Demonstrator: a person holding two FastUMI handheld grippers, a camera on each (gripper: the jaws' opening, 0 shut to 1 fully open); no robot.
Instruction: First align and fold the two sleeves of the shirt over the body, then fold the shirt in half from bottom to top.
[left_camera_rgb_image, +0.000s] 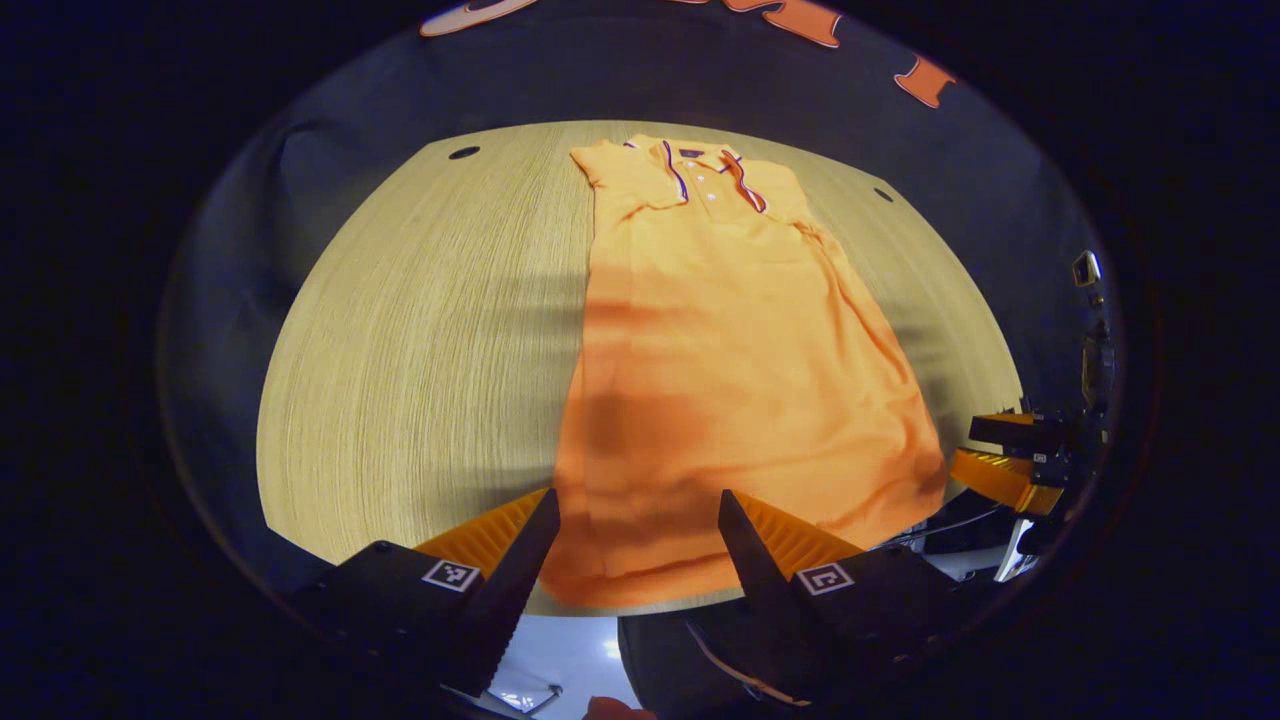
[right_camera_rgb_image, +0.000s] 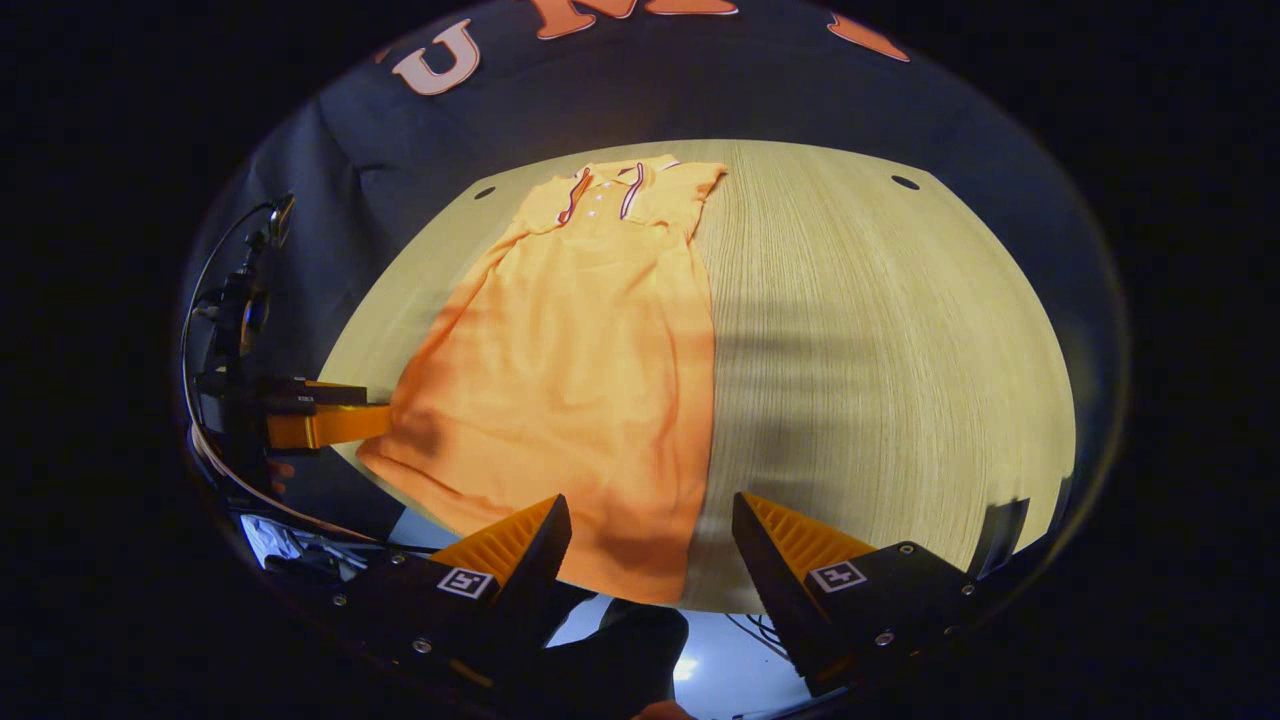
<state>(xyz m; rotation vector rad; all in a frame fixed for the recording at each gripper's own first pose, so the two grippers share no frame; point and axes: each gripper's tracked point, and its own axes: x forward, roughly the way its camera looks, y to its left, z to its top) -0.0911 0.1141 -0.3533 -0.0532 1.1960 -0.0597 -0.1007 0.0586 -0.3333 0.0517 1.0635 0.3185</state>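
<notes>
An orange polo shirt (left_camera_rgb_image: 720, 330) lies flat on the wooden table (left_camera_rgb_image: 430, 330), collar at the far side, both sleeves folded in over the body. In the left gripper view my left gripper (left_camera_rgb_image: 638, 515) hovers open over the shirt's bottom hem near its left corner, nothing between its fingers. The right gripper view shows the same shirt (right_camera_rgb_image: 570, 360), and my right gripper (right_camera_rgb_image: 650, 520) hangs open above the hem's right corner. The right gripper (left_camera_rgb_image: 1005, 455) also appears at the left view's right edge, and the left gripper (right_camera_rgb_image: 320, 415) at the right view's left edge.
The round-cornered table (right_camera_rgb_image: 880, 340) has small dark holes (right_camera_rgb_image: 905, 182) near its far corners. Bare wood lies to both sides of the shirt. A dark camera stand with cables (right_camera_rgb_image: 235, 310) rises by the table's left side. The near table edge runs just under the hem.
</notes>
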